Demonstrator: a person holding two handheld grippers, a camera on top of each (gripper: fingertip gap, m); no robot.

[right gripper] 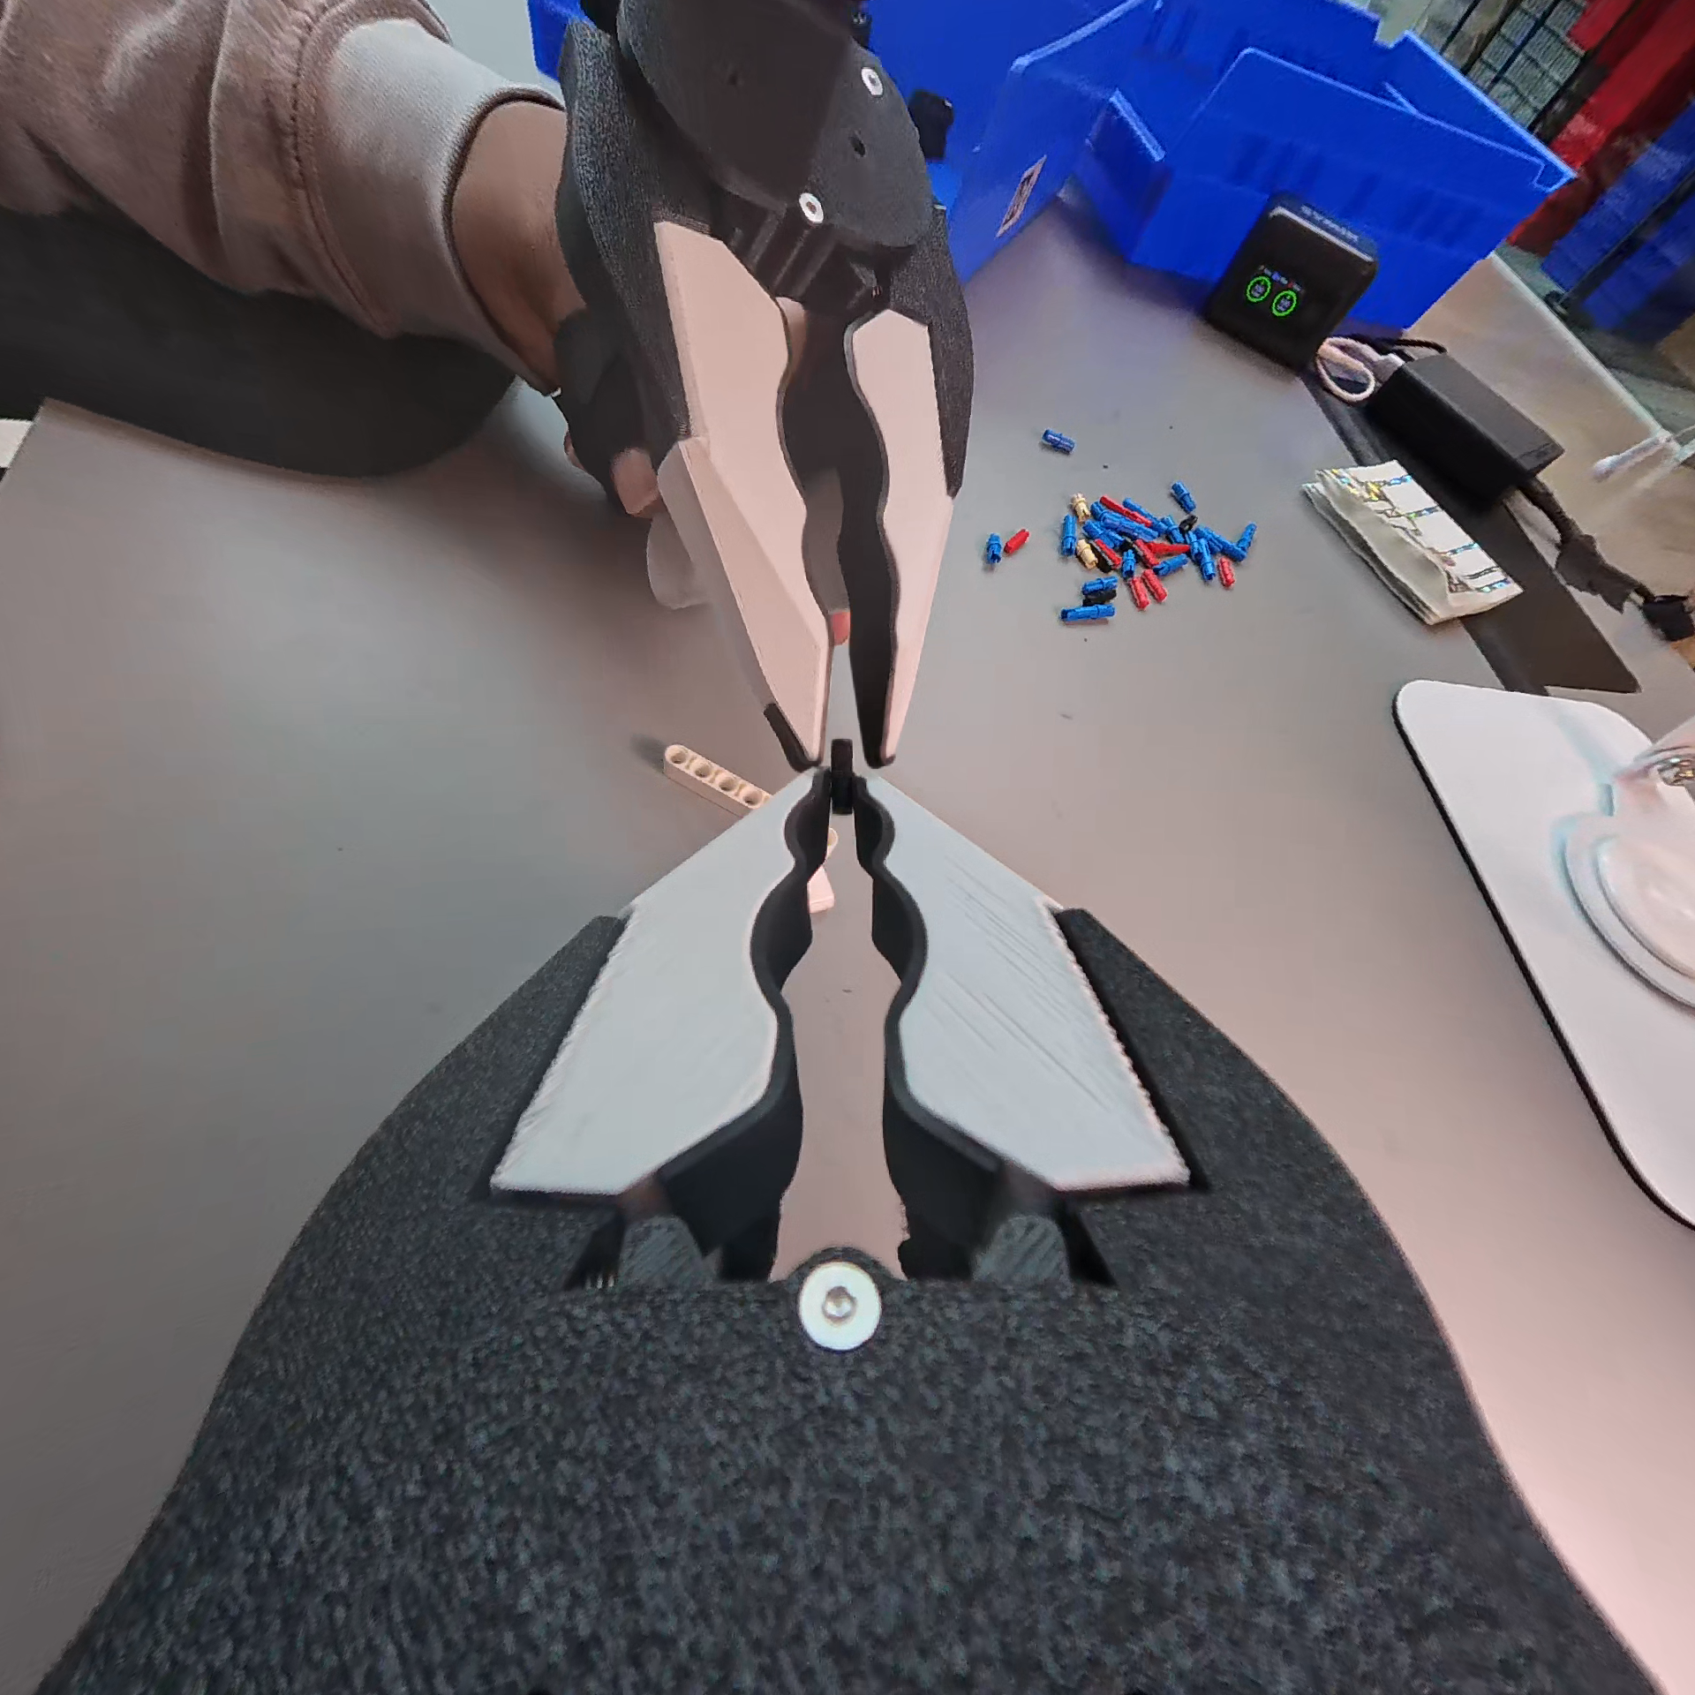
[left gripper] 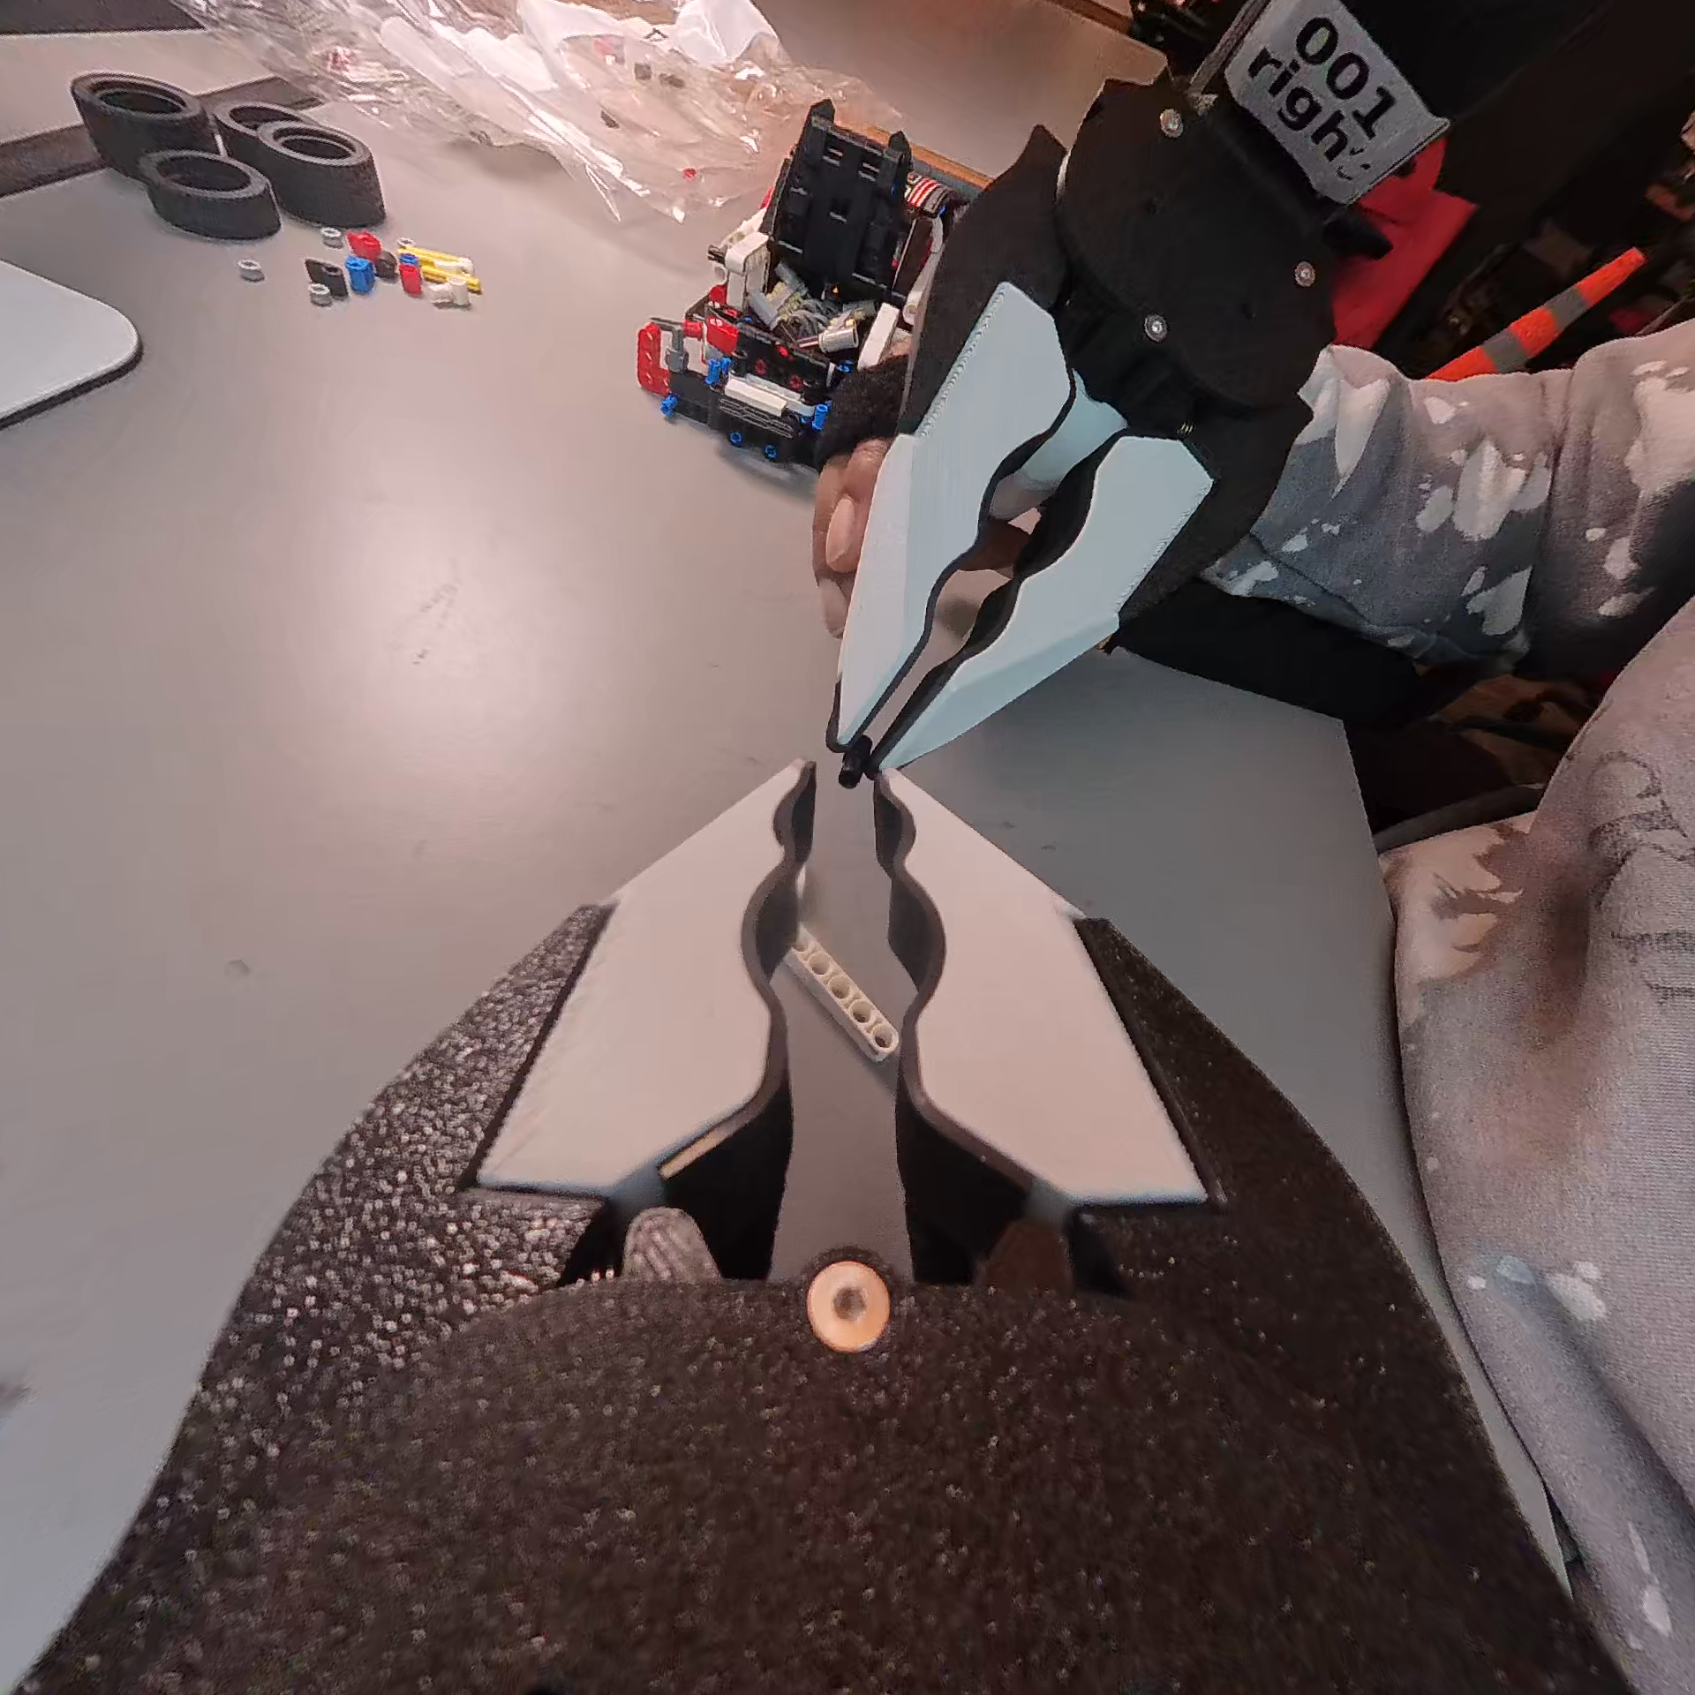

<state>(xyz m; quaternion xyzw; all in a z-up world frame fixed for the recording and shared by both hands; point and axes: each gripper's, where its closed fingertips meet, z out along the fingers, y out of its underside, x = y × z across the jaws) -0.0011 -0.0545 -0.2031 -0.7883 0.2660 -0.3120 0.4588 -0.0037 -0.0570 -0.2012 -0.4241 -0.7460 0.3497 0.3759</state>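
Two pale-fingered, black-bodied grippers meet tip to tip above a grey table. The right gripper has its jaws nearly closed, pinching a small black plastic connector pin at the fingertips. The left gripper has its jaws a little apart, its tips on either side of the pin's free end; whether they touch it I cannot tell.

A white plastic beam with a row of round holes lies flat on the table under the tips, partly hidden by the fingers in both views.

Only the left wrist view shows a half-built red, black and white brick vehicle beyond the right gripper, four black rubber tyres at the far left, a small scatter of coloured pieces near them, and crumpled clear plastic bags behind.

Only the right wrist view shows a loose pile of blue, red and tan pins well right of the grippers, blue plastic bins at the back, a small black device with green-lit rings, a folded paper booklet, and a white mat at the right edge.
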